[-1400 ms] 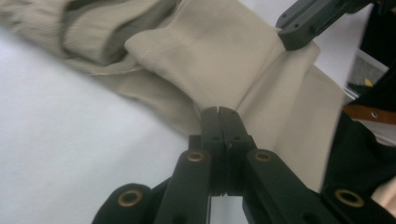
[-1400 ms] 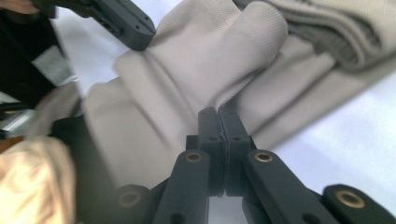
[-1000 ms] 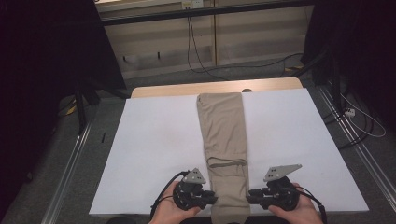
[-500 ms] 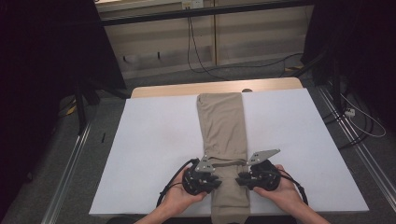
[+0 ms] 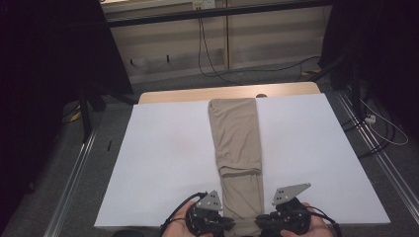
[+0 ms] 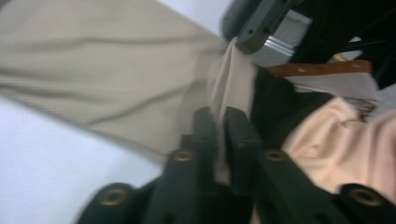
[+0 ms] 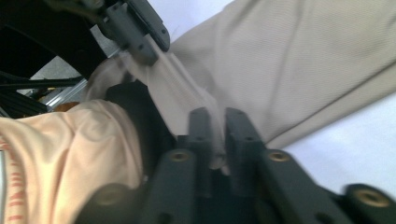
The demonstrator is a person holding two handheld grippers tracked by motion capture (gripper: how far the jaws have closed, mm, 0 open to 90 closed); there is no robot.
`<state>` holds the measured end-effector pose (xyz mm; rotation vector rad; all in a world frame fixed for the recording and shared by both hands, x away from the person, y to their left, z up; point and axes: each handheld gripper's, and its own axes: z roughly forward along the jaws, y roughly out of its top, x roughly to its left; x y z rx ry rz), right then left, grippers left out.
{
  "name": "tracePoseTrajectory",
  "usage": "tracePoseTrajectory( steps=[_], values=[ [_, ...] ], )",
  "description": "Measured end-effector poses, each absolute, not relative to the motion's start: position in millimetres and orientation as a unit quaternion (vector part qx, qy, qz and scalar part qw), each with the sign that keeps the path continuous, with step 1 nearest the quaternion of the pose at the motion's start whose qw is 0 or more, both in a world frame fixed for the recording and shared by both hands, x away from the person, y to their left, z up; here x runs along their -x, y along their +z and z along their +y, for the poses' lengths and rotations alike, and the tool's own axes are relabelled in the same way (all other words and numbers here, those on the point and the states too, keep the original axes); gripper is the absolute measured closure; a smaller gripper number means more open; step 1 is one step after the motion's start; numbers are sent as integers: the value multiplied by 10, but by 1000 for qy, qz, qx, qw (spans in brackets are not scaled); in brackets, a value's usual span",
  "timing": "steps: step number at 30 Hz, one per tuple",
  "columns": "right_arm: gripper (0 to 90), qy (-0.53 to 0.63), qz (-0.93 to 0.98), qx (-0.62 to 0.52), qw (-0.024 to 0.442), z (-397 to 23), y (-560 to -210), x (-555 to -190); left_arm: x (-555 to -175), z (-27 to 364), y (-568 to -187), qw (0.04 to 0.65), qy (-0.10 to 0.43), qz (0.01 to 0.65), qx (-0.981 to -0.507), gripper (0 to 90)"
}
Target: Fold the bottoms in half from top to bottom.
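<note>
Your left gripper [image 5: 225,223] pinches the near end of the khaki trousers [image 5: 234,136], its two black jaws drawn close with a fold of the cloth pressed between them, as the left gripper view shows [image 6: 218,122]. Your right gripper [image 5: 262,223] does the same on the opposite edge of that end, a thin fold clamped between its jaws in the right gripper view [image 7: 215,122]. Both pairs of jaws have just been opening a little, yet the fabric sits gripped in each. The trousers [image 6: 93,70] lie folded lengthwise down the middle of the white sheet [image 5: 163,163], stretching from its near edge to its far edge, with a cross fold nearer your grippers than the far end. Beyond the sheet's far edge a strip of wooden tabletop [image 5: 197,95] shows.
</note>
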<state>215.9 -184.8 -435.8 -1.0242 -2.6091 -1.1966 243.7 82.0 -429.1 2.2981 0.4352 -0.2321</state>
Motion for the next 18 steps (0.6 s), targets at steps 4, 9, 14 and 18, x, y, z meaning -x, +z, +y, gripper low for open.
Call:
tracePoseTrajectory(
  steps=[4,9,14,18],
  values=[
    [609,-416,-844,336,28,-1900,-4261,-2217,-2541,843,-4217,413,-69,175,-891,592],
    [533,-431,-830,354,-11,-2009,-4164,-2478,-2842,882,-4182,420,-10,211,-882,450],
    [538,-419,-829,367,-56,-2076,-4167,-2885,-3281,905,-4227,411,38,259,-874,383],
    [492,-404,-832,370,-84,-2038,-4196,-3226,-3541,817,-4253,412,70,260,-871,370]
  ],
)
